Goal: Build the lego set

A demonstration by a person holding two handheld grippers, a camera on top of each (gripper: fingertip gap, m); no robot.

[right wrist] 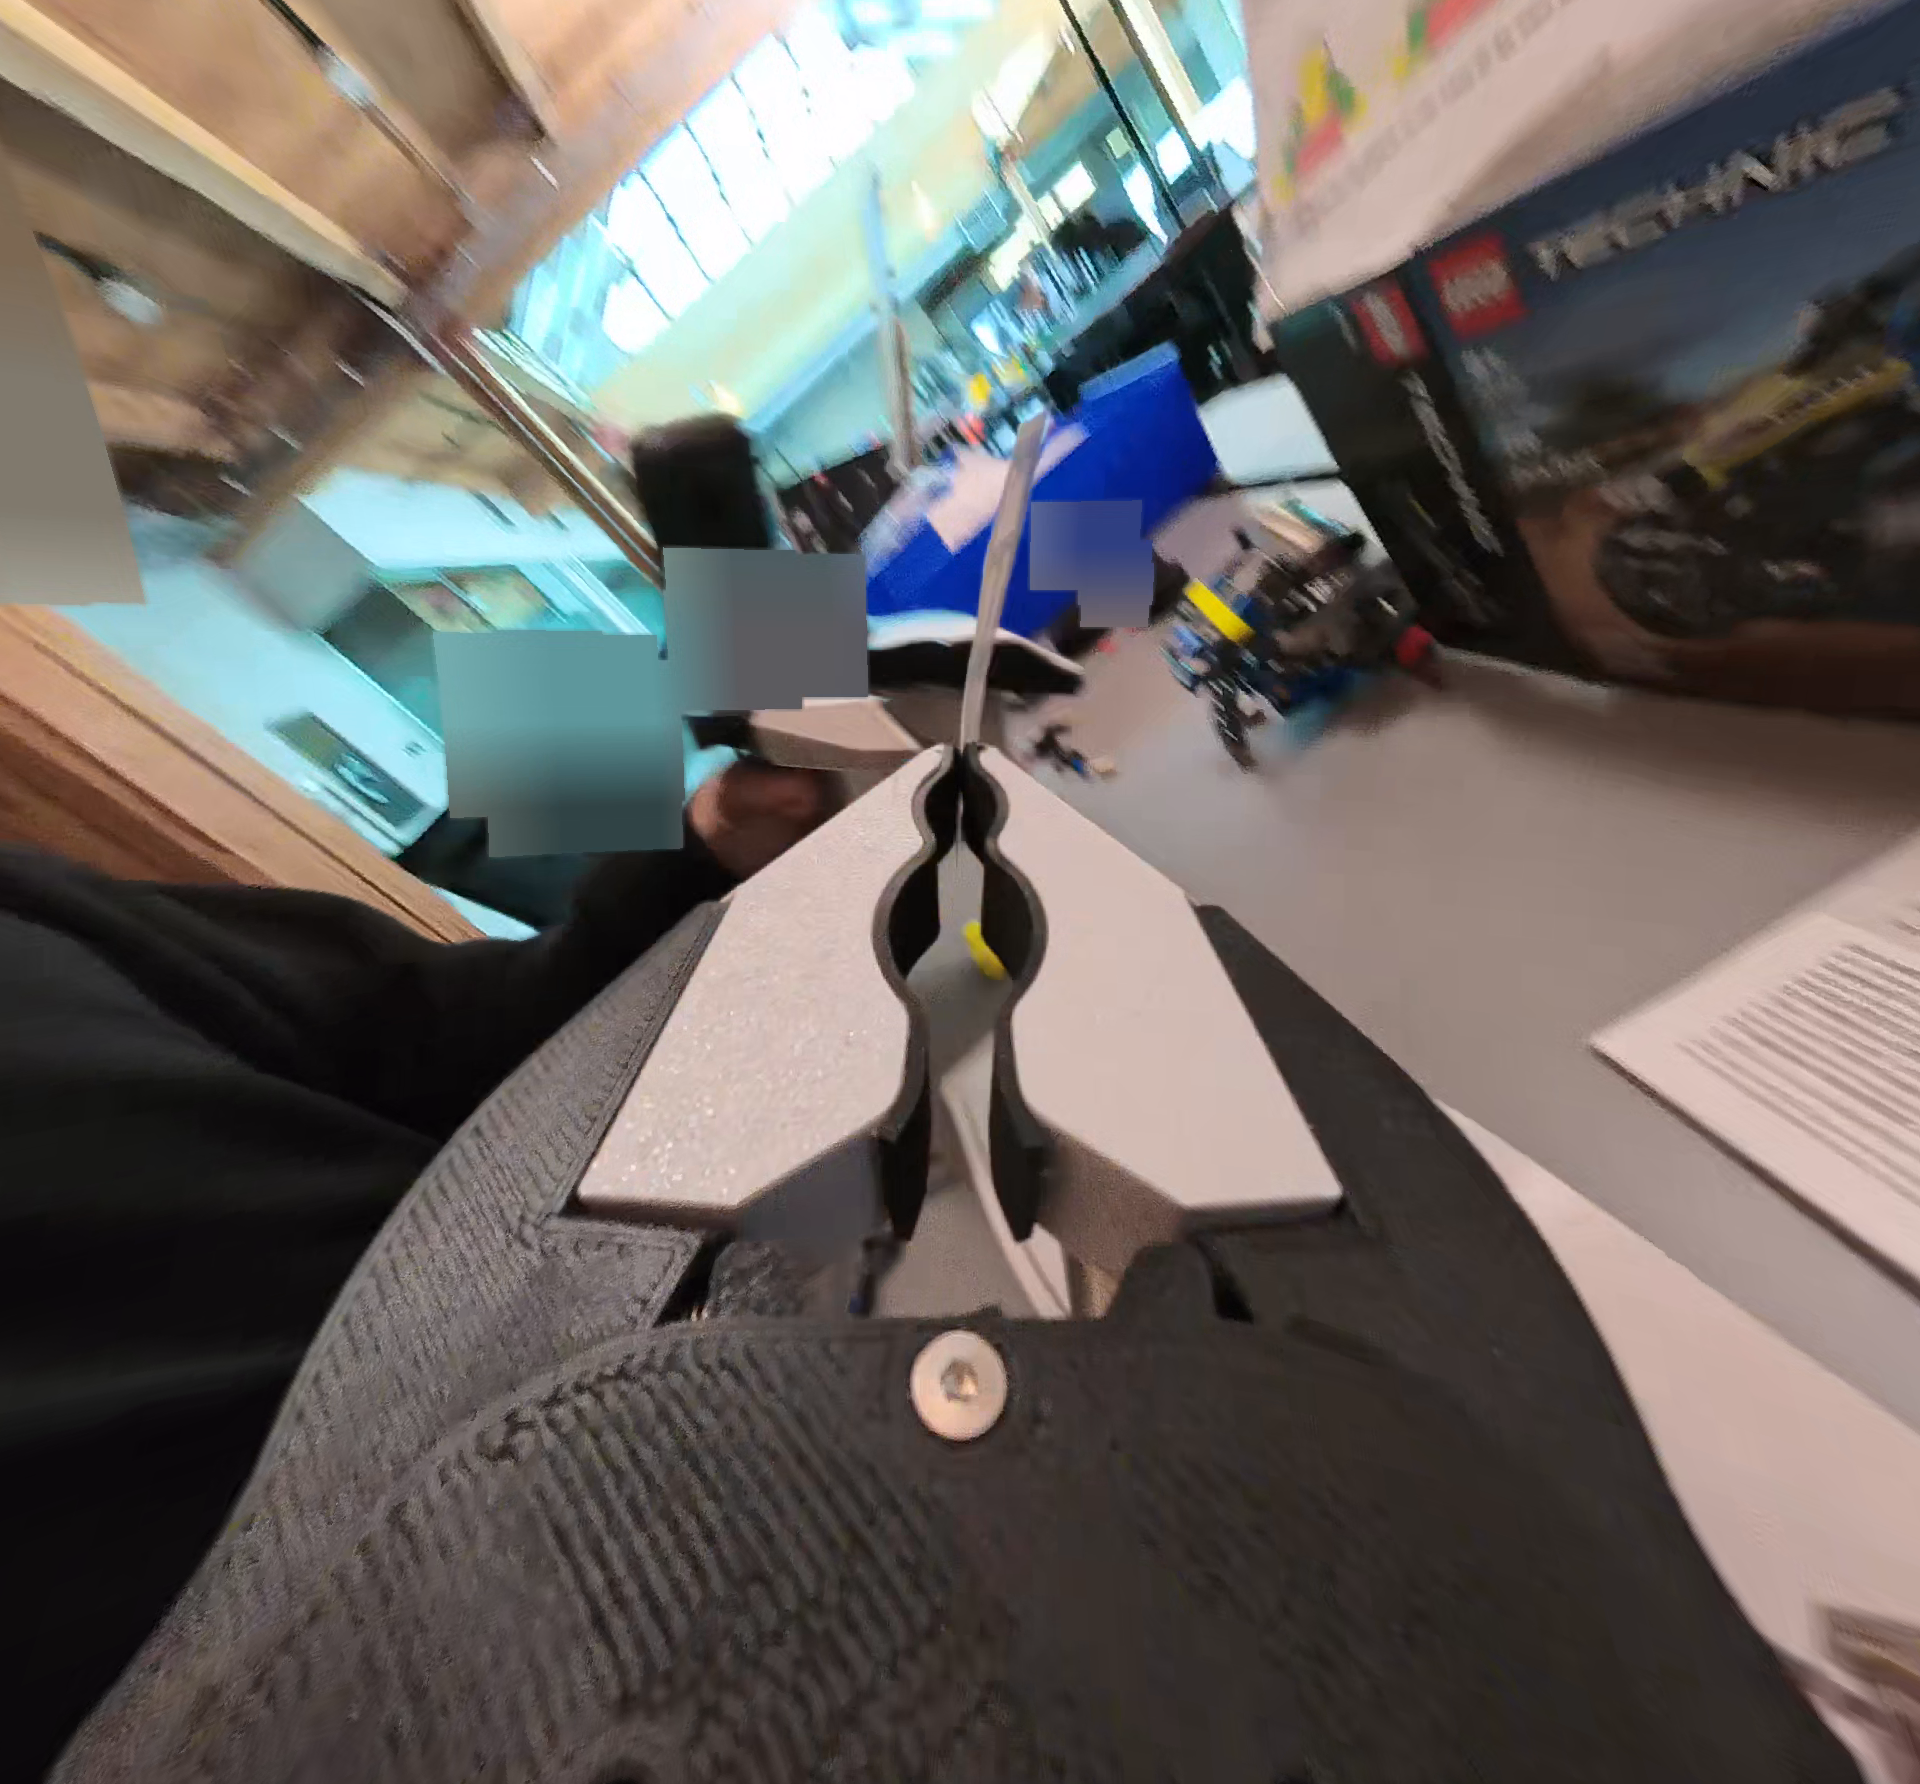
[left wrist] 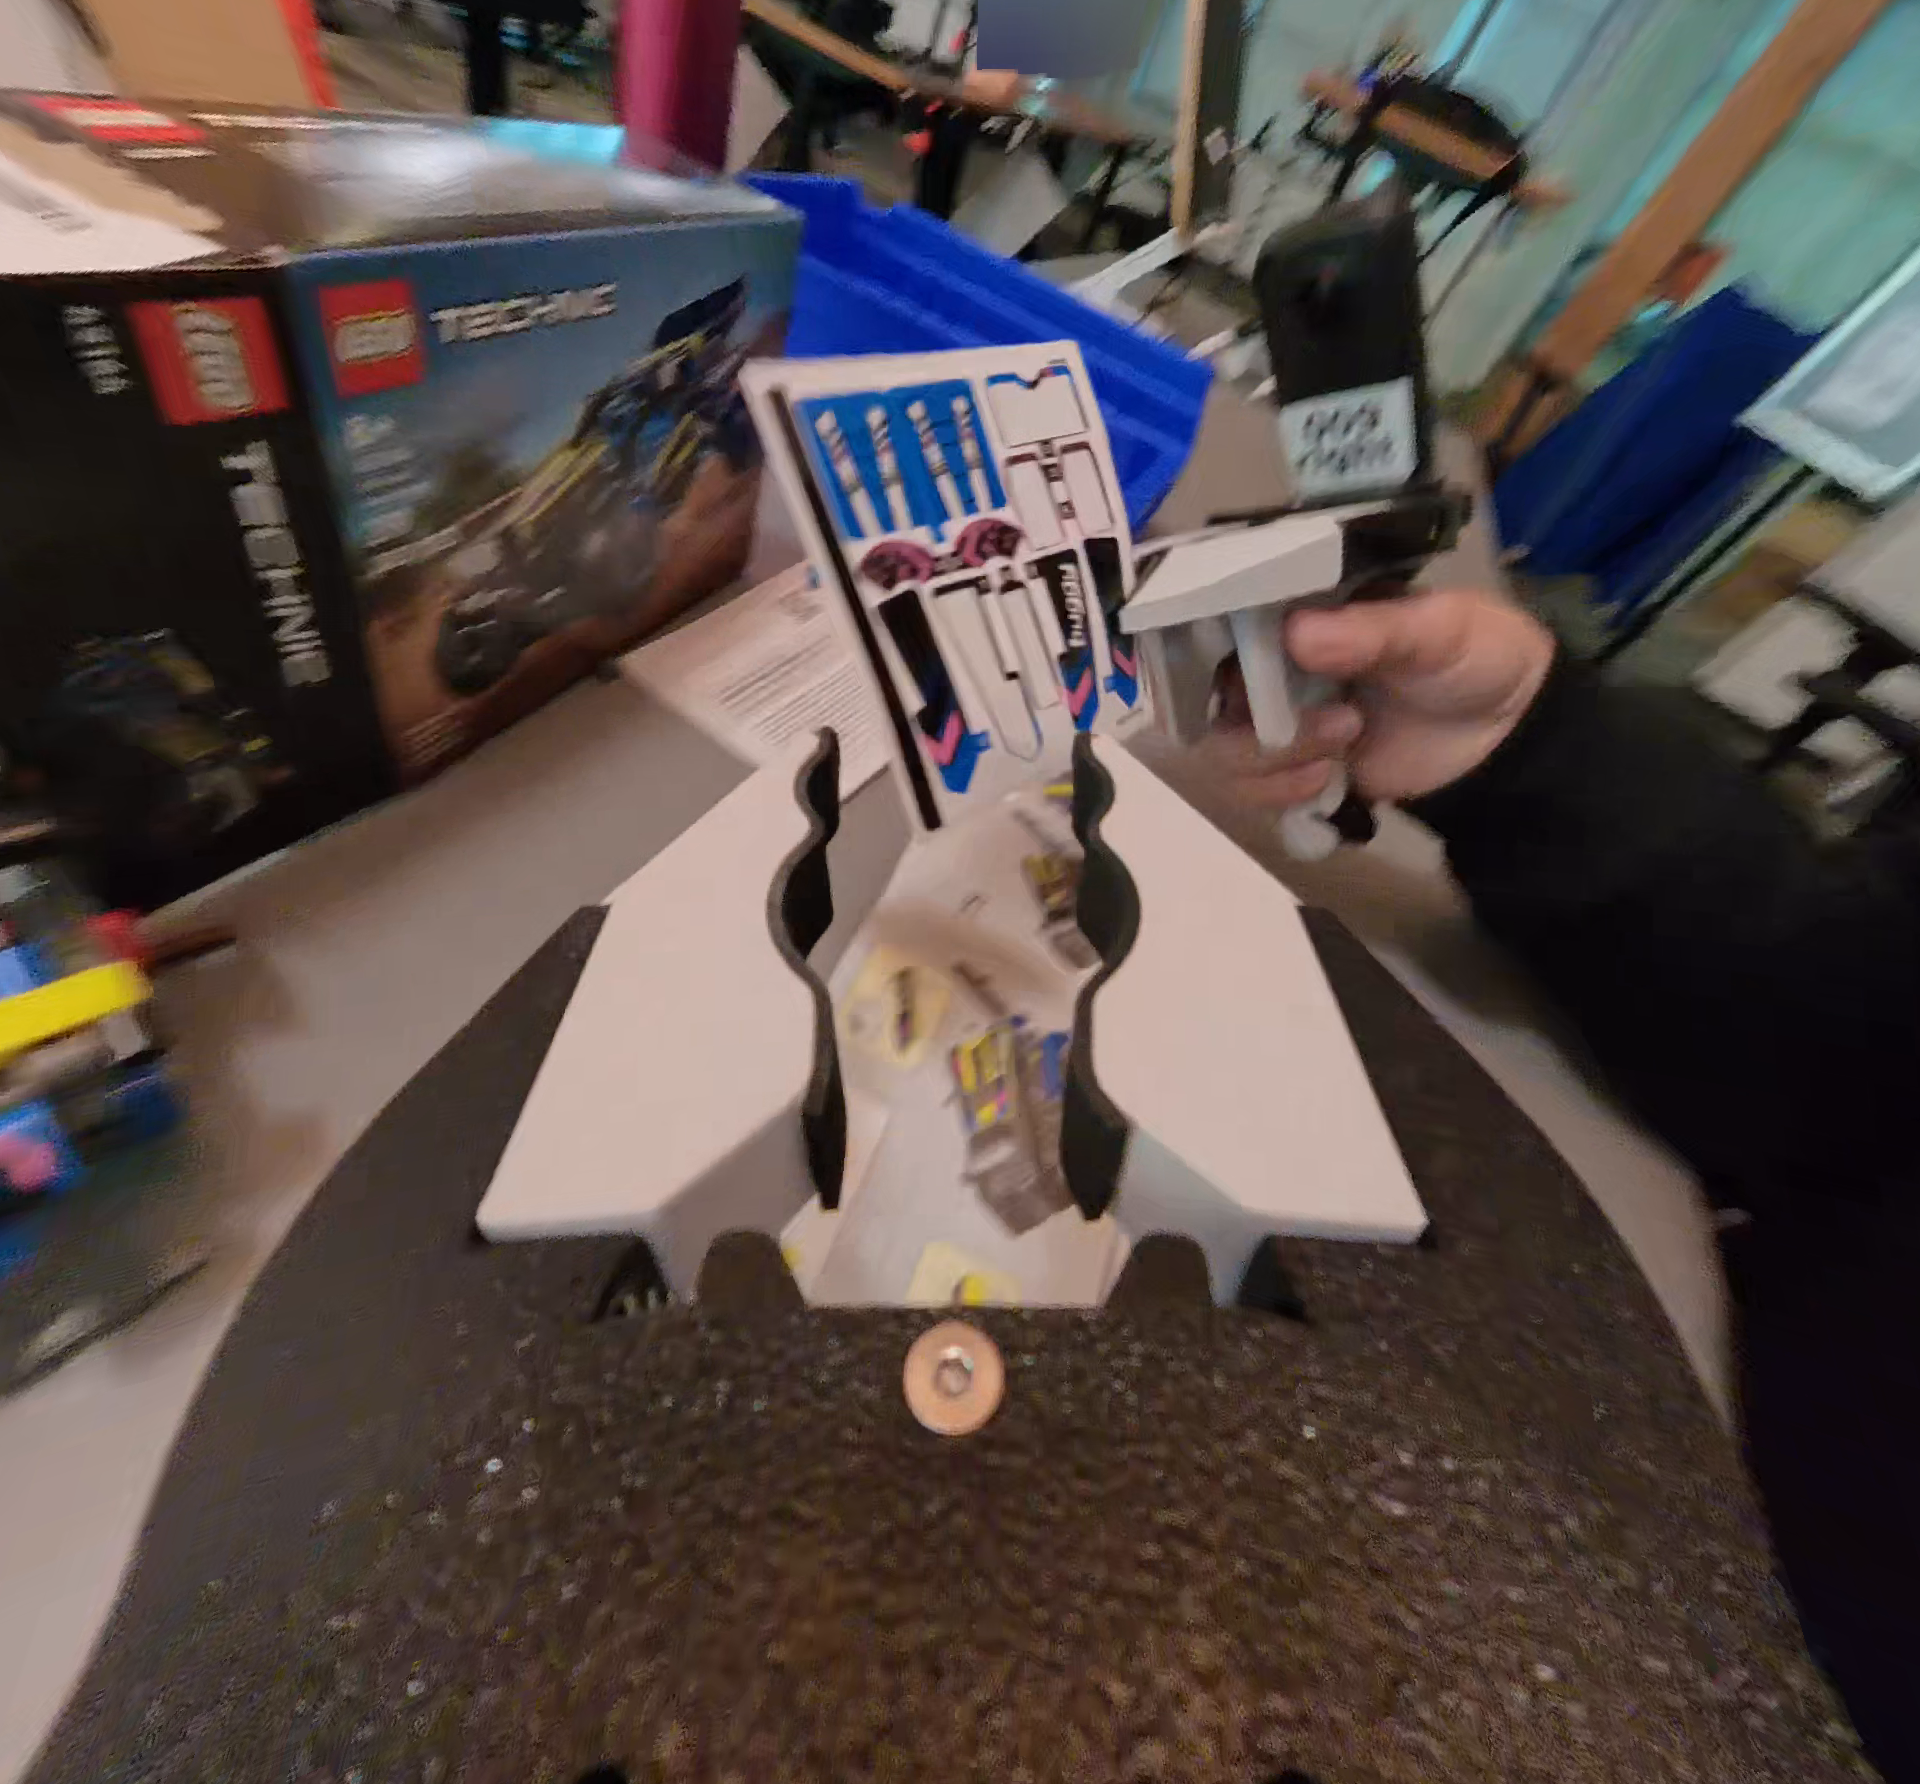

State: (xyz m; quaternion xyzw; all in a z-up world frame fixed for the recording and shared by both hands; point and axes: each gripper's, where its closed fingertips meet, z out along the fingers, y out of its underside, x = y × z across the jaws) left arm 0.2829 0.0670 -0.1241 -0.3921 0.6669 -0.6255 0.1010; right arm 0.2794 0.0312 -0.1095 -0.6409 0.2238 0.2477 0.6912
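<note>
A white sticker sheet [left wrist: 951, 571] printed with blue, black, white and pink decal shapes stands upright in the air above the grey tabletop [left wrist: 436, 861], a little beyond the tips of the left gripper [left wrist: 954, 747]. The right gripper [right wrist: 962, 749], held by a hand [left wrist: 1423, 695] in a black sleeve at the right, pinches the sheet's right edge: in the right wrist view its two black wavy pads are pressed together at the tips, with the sheet rising edge-on from between them as a thin pale strip [right wrist: 997, 581].

The left gripper's tongs are spread wide, nothing between them. Seen through their gap, a clear plastic bag [left wrist: 977, 1017] of small yellow, blue and grey pieces lies on the table; its contents are too blurred to name more closely.

At the far left sits a large black and blue cardboard toy box [left wrist: 416, 487] with its top flap raised; what is inside cannot be seen. Behind the sheet is a blue plastic bin [left wrist: 966, 300]; its contents are hidden too. A white printed paper leaflet [left wrist: 769, 674] lies flat on the table between the box and the sheet. At the near left edge is a blurred cluster of yellow, blue and black toy bricks [left wrist: 73, 1038].
</note>
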